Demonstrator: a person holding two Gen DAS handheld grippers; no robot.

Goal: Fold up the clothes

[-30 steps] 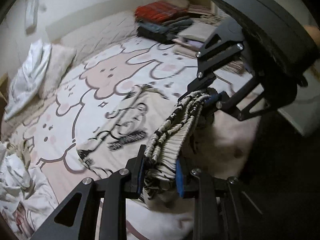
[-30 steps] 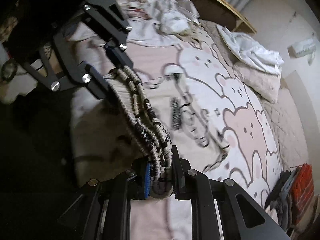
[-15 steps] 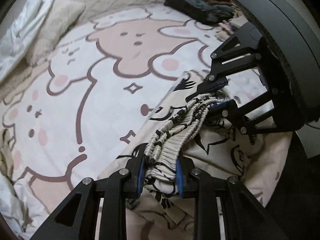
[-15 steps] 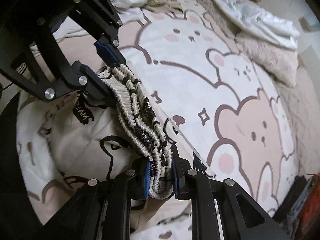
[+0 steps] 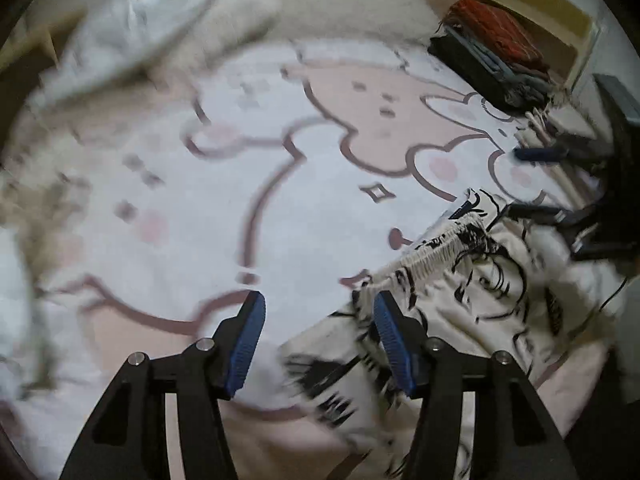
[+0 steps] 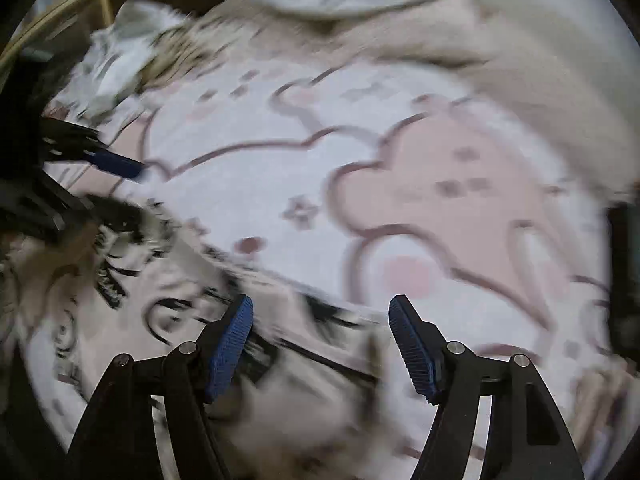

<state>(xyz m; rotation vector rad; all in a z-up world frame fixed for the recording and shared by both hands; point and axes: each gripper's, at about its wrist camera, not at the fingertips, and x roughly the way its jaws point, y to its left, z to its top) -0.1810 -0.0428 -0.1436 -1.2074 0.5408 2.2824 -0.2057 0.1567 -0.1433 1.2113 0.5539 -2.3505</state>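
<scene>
The cream garment with black print (image 5: 472, 300) lies on the bear-print bedspread (image 5: 304, 208), at about four o'clock in the left wrist view and eight o'clock in the right wrist view, with its gathered elastic waistband (image 5: 436, 252) on top along the edge nearest the middle of the bed. The left gripper (image 5: 318, 340) has its jaws spread wide and holds nothing; its right pad sits just beside the waistband's end. The right gripper (image 6: 320, 344) is likewise spread and empty above the cloth.

The risk, as a judgement: both views are motion-blurred, so the grippers are likely moving quickly, and a pad passing this near the waistband could snag it and drag the laid fold askew. The gathered elastic may also spring and pull the layers out of line. Whether the garment needs another fold cannot be settled from here.

As for containers, a pale shelf (image 5: 560, 28) at one o'clock in the left view stands behind a stack of folded clothes (image 5: 492, 52), red on top over dark pieces; whether the stack sits in it or in front is unclear. A loose heap of pale laundry (image 6: 120, 56) lies at ten o'clock in the right view.
</scene>
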